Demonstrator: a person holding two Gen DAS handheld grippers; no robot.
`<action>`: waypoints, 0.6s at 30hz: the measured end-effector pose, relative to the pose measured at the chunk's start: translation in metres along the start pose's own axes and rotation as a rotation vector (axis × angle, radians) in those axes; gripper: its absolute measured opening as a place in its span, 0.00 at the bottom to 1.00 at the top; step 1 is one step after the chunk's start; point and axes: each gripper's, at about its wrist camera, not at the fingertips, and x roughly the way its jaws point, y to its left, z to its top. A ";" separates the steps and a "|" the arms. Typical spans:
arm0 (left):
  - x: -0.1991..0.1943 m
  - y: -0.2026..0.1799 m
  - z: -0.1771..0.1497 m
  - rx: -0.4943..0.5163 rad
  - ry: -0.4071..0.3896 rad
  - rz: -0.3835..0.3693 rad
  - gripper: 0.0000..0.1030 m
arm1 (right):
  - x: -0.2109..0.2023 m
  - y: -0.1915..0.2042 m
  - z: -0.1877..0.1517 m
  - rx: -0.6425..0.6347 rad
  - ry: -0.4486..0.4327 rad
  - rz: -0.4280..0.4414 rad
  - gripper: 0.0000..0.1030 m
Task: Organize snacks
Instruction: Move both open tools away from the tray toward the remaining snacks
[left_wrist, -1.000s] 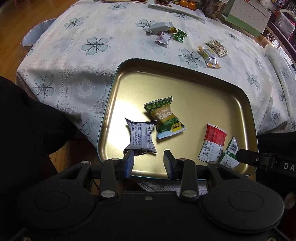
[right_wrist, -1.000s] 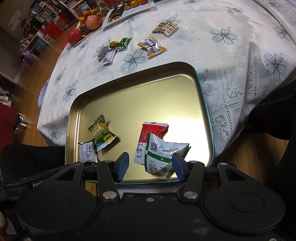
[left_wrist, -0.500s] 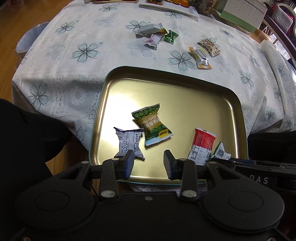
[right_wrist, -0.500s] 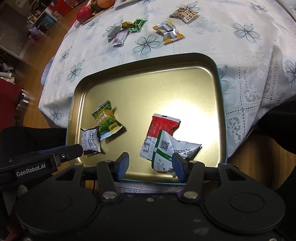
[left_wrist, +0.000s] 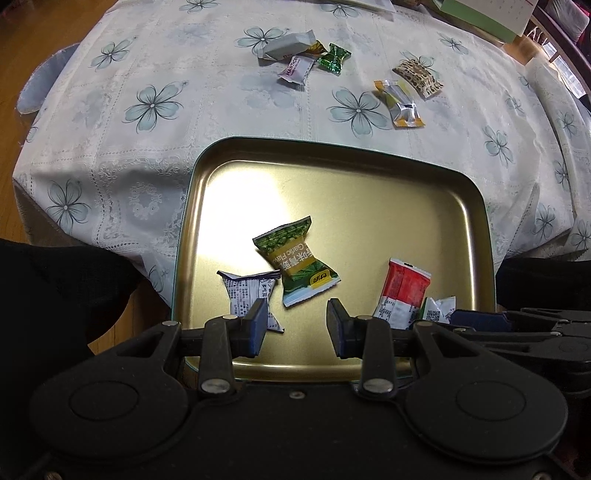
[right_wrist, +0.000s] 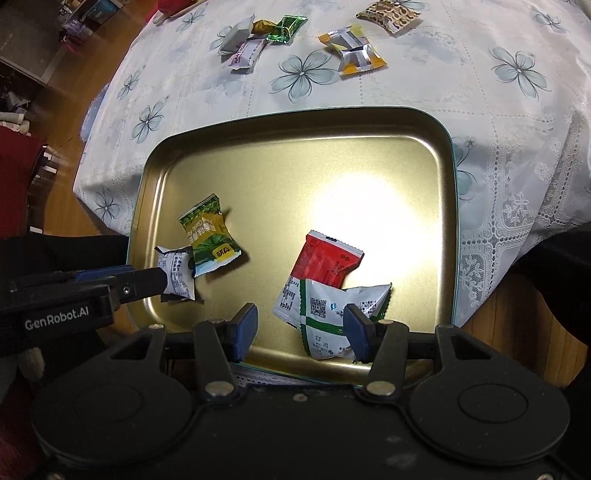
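Left wrist view puts the left gripper (left_wrist: 295, 326) low over the near edge of the shallow gold metal tray (left_wrist: 332, 173), jaws open and holding nothing. Four packets lie in the tray: a white printed packet (left_wrist: 247, 291) touching a green garlic-pea packet (left_wrist: 295, 266), then, well apart to the right, a red-and-white sachet (left_wrist: 402, 291) overlapped by a white-and-green sachet (right_wrist: 332, 310).

What the next reach depends on — the loose sweets lie straight ahead of both grippers, past the tray's far rim on the flowered tablecloth over the desk (left_wrist: 155, 103). A grey wrapper (left_wrist: 288, 44), a white-and-purple sweet (left_wrist: 297, 70) and a green foil sweet (left_wrist: 334, 57) cluster on the left side, nearer the left gripper. A silver-and-yellow wrapper (right_wrist: 354, 51), long axis running away from the jaws, and a brown patterned one (right_wrist: 388, 13) sit nearer the right gripper (right_wrist: 301, 328), whose jaws are also open and empty.

Compared with a second ago, both cameras have pulled back toward the tray's near rim and the right gripper's packet now rests released.
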 end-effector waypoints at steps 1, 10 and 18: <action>0.001 -0.001 0.003 0.004 0.008 0.000 0.44 | 0.000 0.000 0.002 -0.003 0.007 0.002 0.53; 0.003 -0.008 0.035 0.049 0.057 0.002 0.44 | -0.004 0.000 0.031 -0.036 0.056 0.024 0.53; -0.003 -0.016 0.072 0.070 0.028 0.002 0.44 | -0.018 0.003 0.069 -0.065 0.015 0.044 0.53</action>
